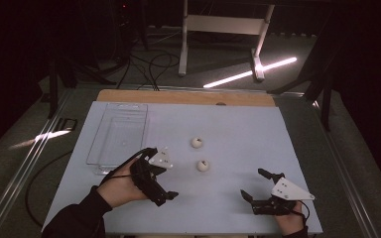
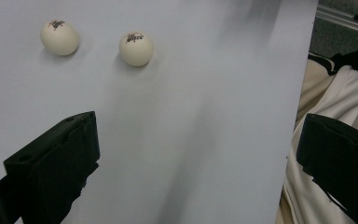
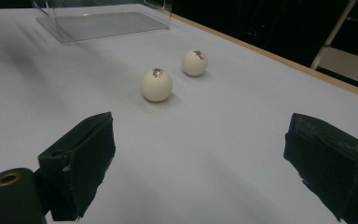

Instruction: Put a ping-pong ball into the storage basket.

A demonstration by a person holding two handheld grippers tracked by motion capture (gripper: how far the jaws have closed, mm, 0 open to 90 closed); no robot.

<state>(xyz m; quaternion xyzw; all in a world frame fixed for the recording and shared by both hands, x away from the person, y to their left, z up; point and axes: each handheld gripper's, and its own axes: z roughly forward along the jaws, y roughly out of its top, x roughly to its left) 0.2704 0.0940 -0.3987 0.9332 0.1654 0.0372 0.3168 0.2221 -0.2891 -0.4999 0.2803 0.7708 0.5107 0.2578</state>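
Two white balls with small dark print lie mid-table: the far ball [image 1: 196, 143] [image 2: 59, 37] [image 3: 195, 62] and the near ball [image 1: 203, 165] [image 2: 136, 48] [image 3: 156, 85], a short gap between them. My left gripper [image 1: 163, 172] [image 2: 198, 135] is just left of the near ball, open, with only bare table between its jaws. Near the front right edge, my right gripper [image 1: 254, 183] [image 3: 200, 130] is open and empty, pointing toward the balls. Neither gripper touches a ball.
An empty clear plastic tray [image 1: 121, 134] [image 3: 102, 21] stands at the back left of the white table [image 1: 238, 129]. A wooden strip [image 1: 188, 97] runs along the far edge. Beyond it, a white frame [image 1: 183, 44] and cables sit on the floor. The person's light clothing [image 2: 335, 93] lies past the near edge.
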